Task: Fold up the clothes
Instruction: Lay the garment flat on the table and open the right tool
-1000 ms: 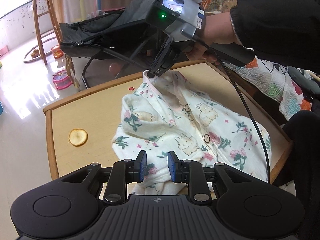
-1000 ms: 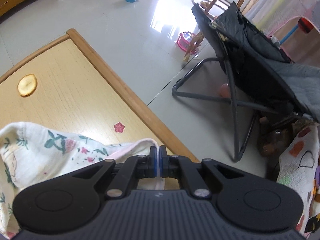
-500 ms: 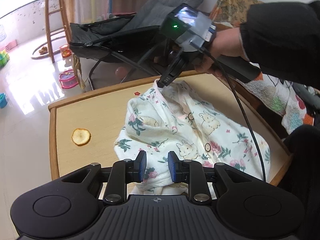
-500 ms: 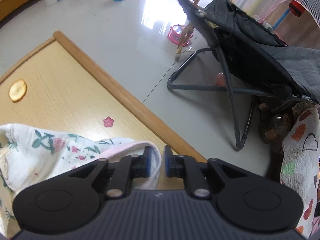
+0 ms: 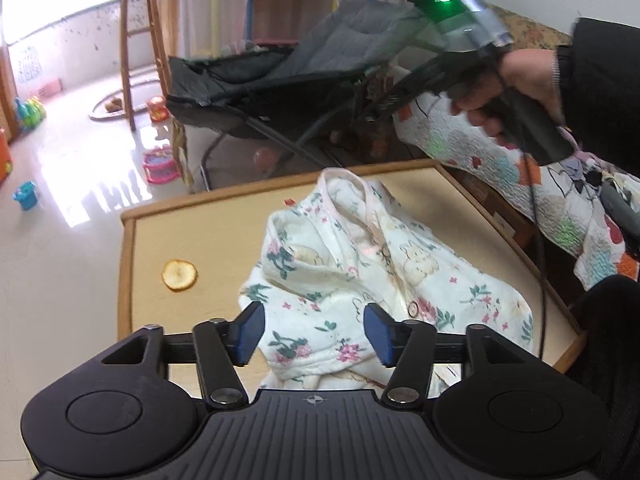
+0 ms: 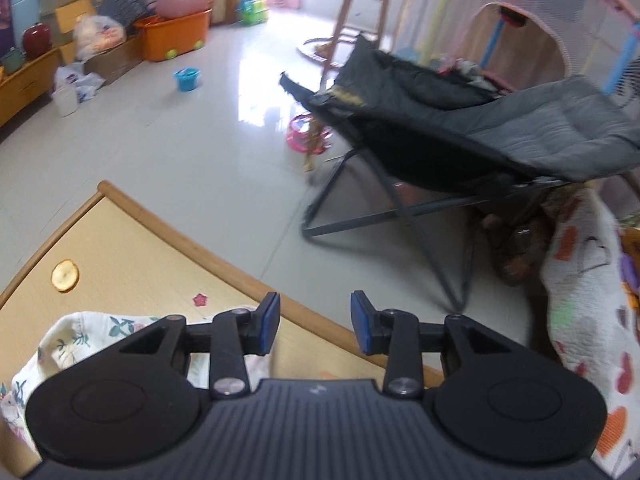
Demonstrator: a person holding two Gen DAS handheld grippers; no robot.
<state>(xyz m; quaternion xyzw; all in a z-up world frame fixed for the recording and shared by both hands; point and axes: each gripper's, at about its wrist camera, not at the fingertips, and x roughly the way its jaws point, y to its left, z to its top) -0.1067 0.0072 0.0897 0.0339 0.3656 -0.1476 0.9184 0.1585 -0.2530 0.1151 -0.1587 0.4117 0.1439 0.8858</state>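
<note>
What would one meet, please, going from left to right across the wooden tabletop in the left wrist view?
Round yellow dried fruit slice → small red flower sticker → white floral baby garment with buttons.

The garment (image 5: 384, 276) is seen in cream white, printed with pink and green flowers and pale rabbits — its collar edged in pink. The table (image 5: 208, 240) is shown in light tan wood grain with a darker wooden rim. A yellow round slice (image 5: 179, 275) is noted on it. Blue pads (image 5: 250, 332) are set on black gripper fingers — a quilt (image 6: 580, 300) is patterned with orange hearts.
</note>
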